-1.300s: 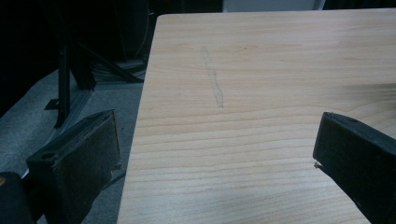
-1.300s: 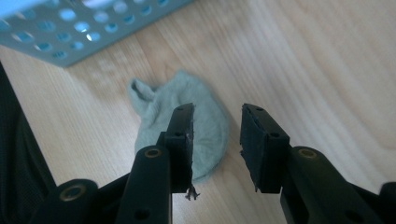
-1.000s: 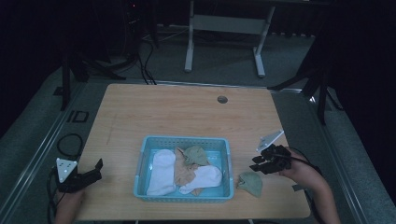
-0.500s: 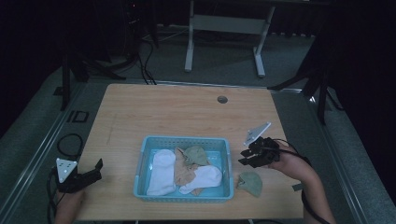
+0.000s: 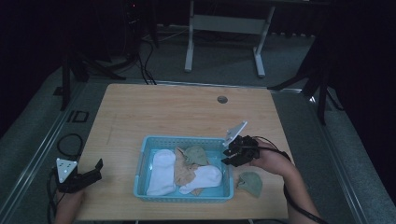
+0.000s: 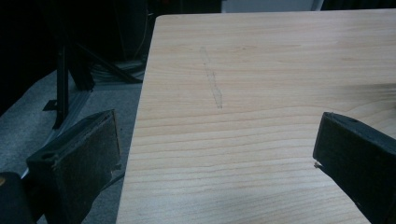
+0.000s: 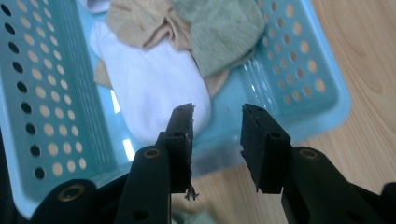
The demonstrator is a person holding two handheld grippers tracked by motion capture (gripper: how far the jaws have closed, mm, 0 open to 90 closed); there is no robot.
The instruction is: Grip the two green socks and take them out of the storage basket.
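Light-blue perforated basket [image 5: 144,154] sits at about 6 o'clock on the wooden table [image 5: 177,112], holding a white sock [image 5: 161,170] at its 9 o'clock side, a second white sock [image 5: 205,177] toward 4 o'clock, a tan sock [image 5: 183,169] in the middle and a green sock [image 5: 196,154] near 1 o'clock. Another green sock [image 5: 250,183] lies on the table just beyond the basket's 4 o'clock corner, apart from it. A round grommet hole [image 5: 222,99] lies near the table's 12 o'clock edge. Right gripper [image 5: 229,155] hovers over the basket's 3 o'clock rim; jaws moderately parted with nothing between them, pointing at the nearer white sock; whether they touch the rim is unclear. Left gripper [image 5: 95,168] rests at the table's 8 o'clock corner, jaws spread wide, holding nothing.
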